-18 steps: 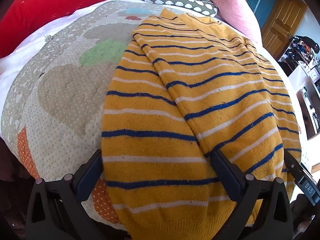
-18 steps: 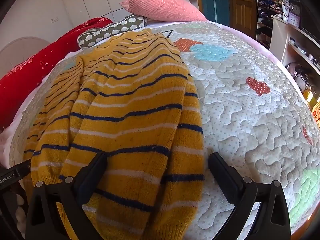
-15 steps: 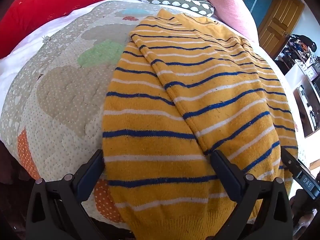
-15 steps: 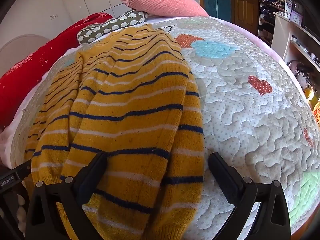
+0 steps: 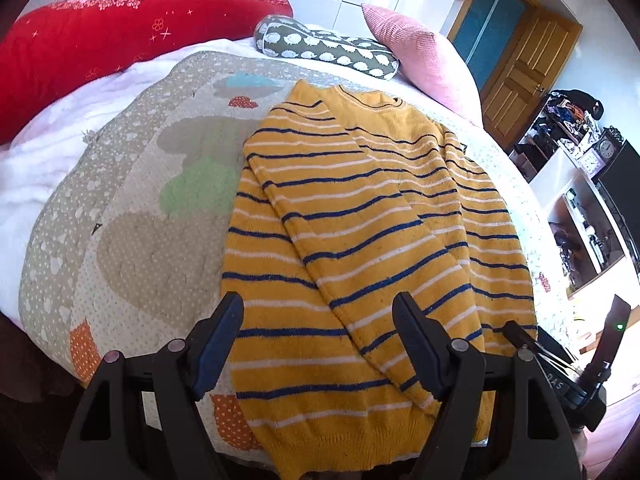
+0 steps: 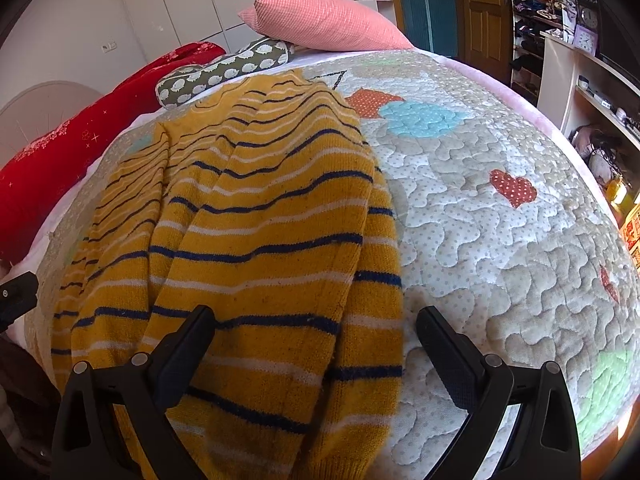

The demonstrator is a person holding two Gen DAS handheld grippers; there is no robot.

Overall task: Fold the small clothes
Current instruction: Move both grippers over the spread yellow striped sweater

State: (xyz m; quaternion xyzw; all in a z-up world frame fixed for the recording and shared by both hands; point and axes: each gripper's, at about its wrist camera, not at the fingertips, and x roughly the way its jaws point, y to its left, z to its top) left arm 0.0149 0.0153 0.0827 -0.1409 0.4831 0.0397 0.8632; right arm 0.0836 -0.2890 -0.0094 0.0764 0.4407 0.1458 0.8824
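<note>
Hem first: the mustard-yellow knitted sweater with navy and white stripes [image 5: 360,240] lies flat on the quilted patchwork bedspread [image 6: 500,240], both sleeves already crossed in over its body, its ribbed hem at the near edge of the bed and its collar towards the pillows. Your left gripper [image 5: 318,340] hovers over the hem with its jaws apart and nothing pinched; your right gripper [image 6: 314,344] stands wide apart over the sweater's right edge, also gripping nothing. The step in hand looks to be the bottom-to-top fold, so lower both sets of jaws onto the hem at its two corners, catch the sleeve cuffs together with the body layer so they do not slide out, and carry the hem straight towards the collar with both hands level. Mind that the hem droops slightly over the bed's near edge, so pinch from above rather than push. Beyond the collar the olive patterned bolster [image 5: 328,50] and the pink pillow [image 6: 328,24] sit close; to the right the bedspread is bare and gives you room.
</note>
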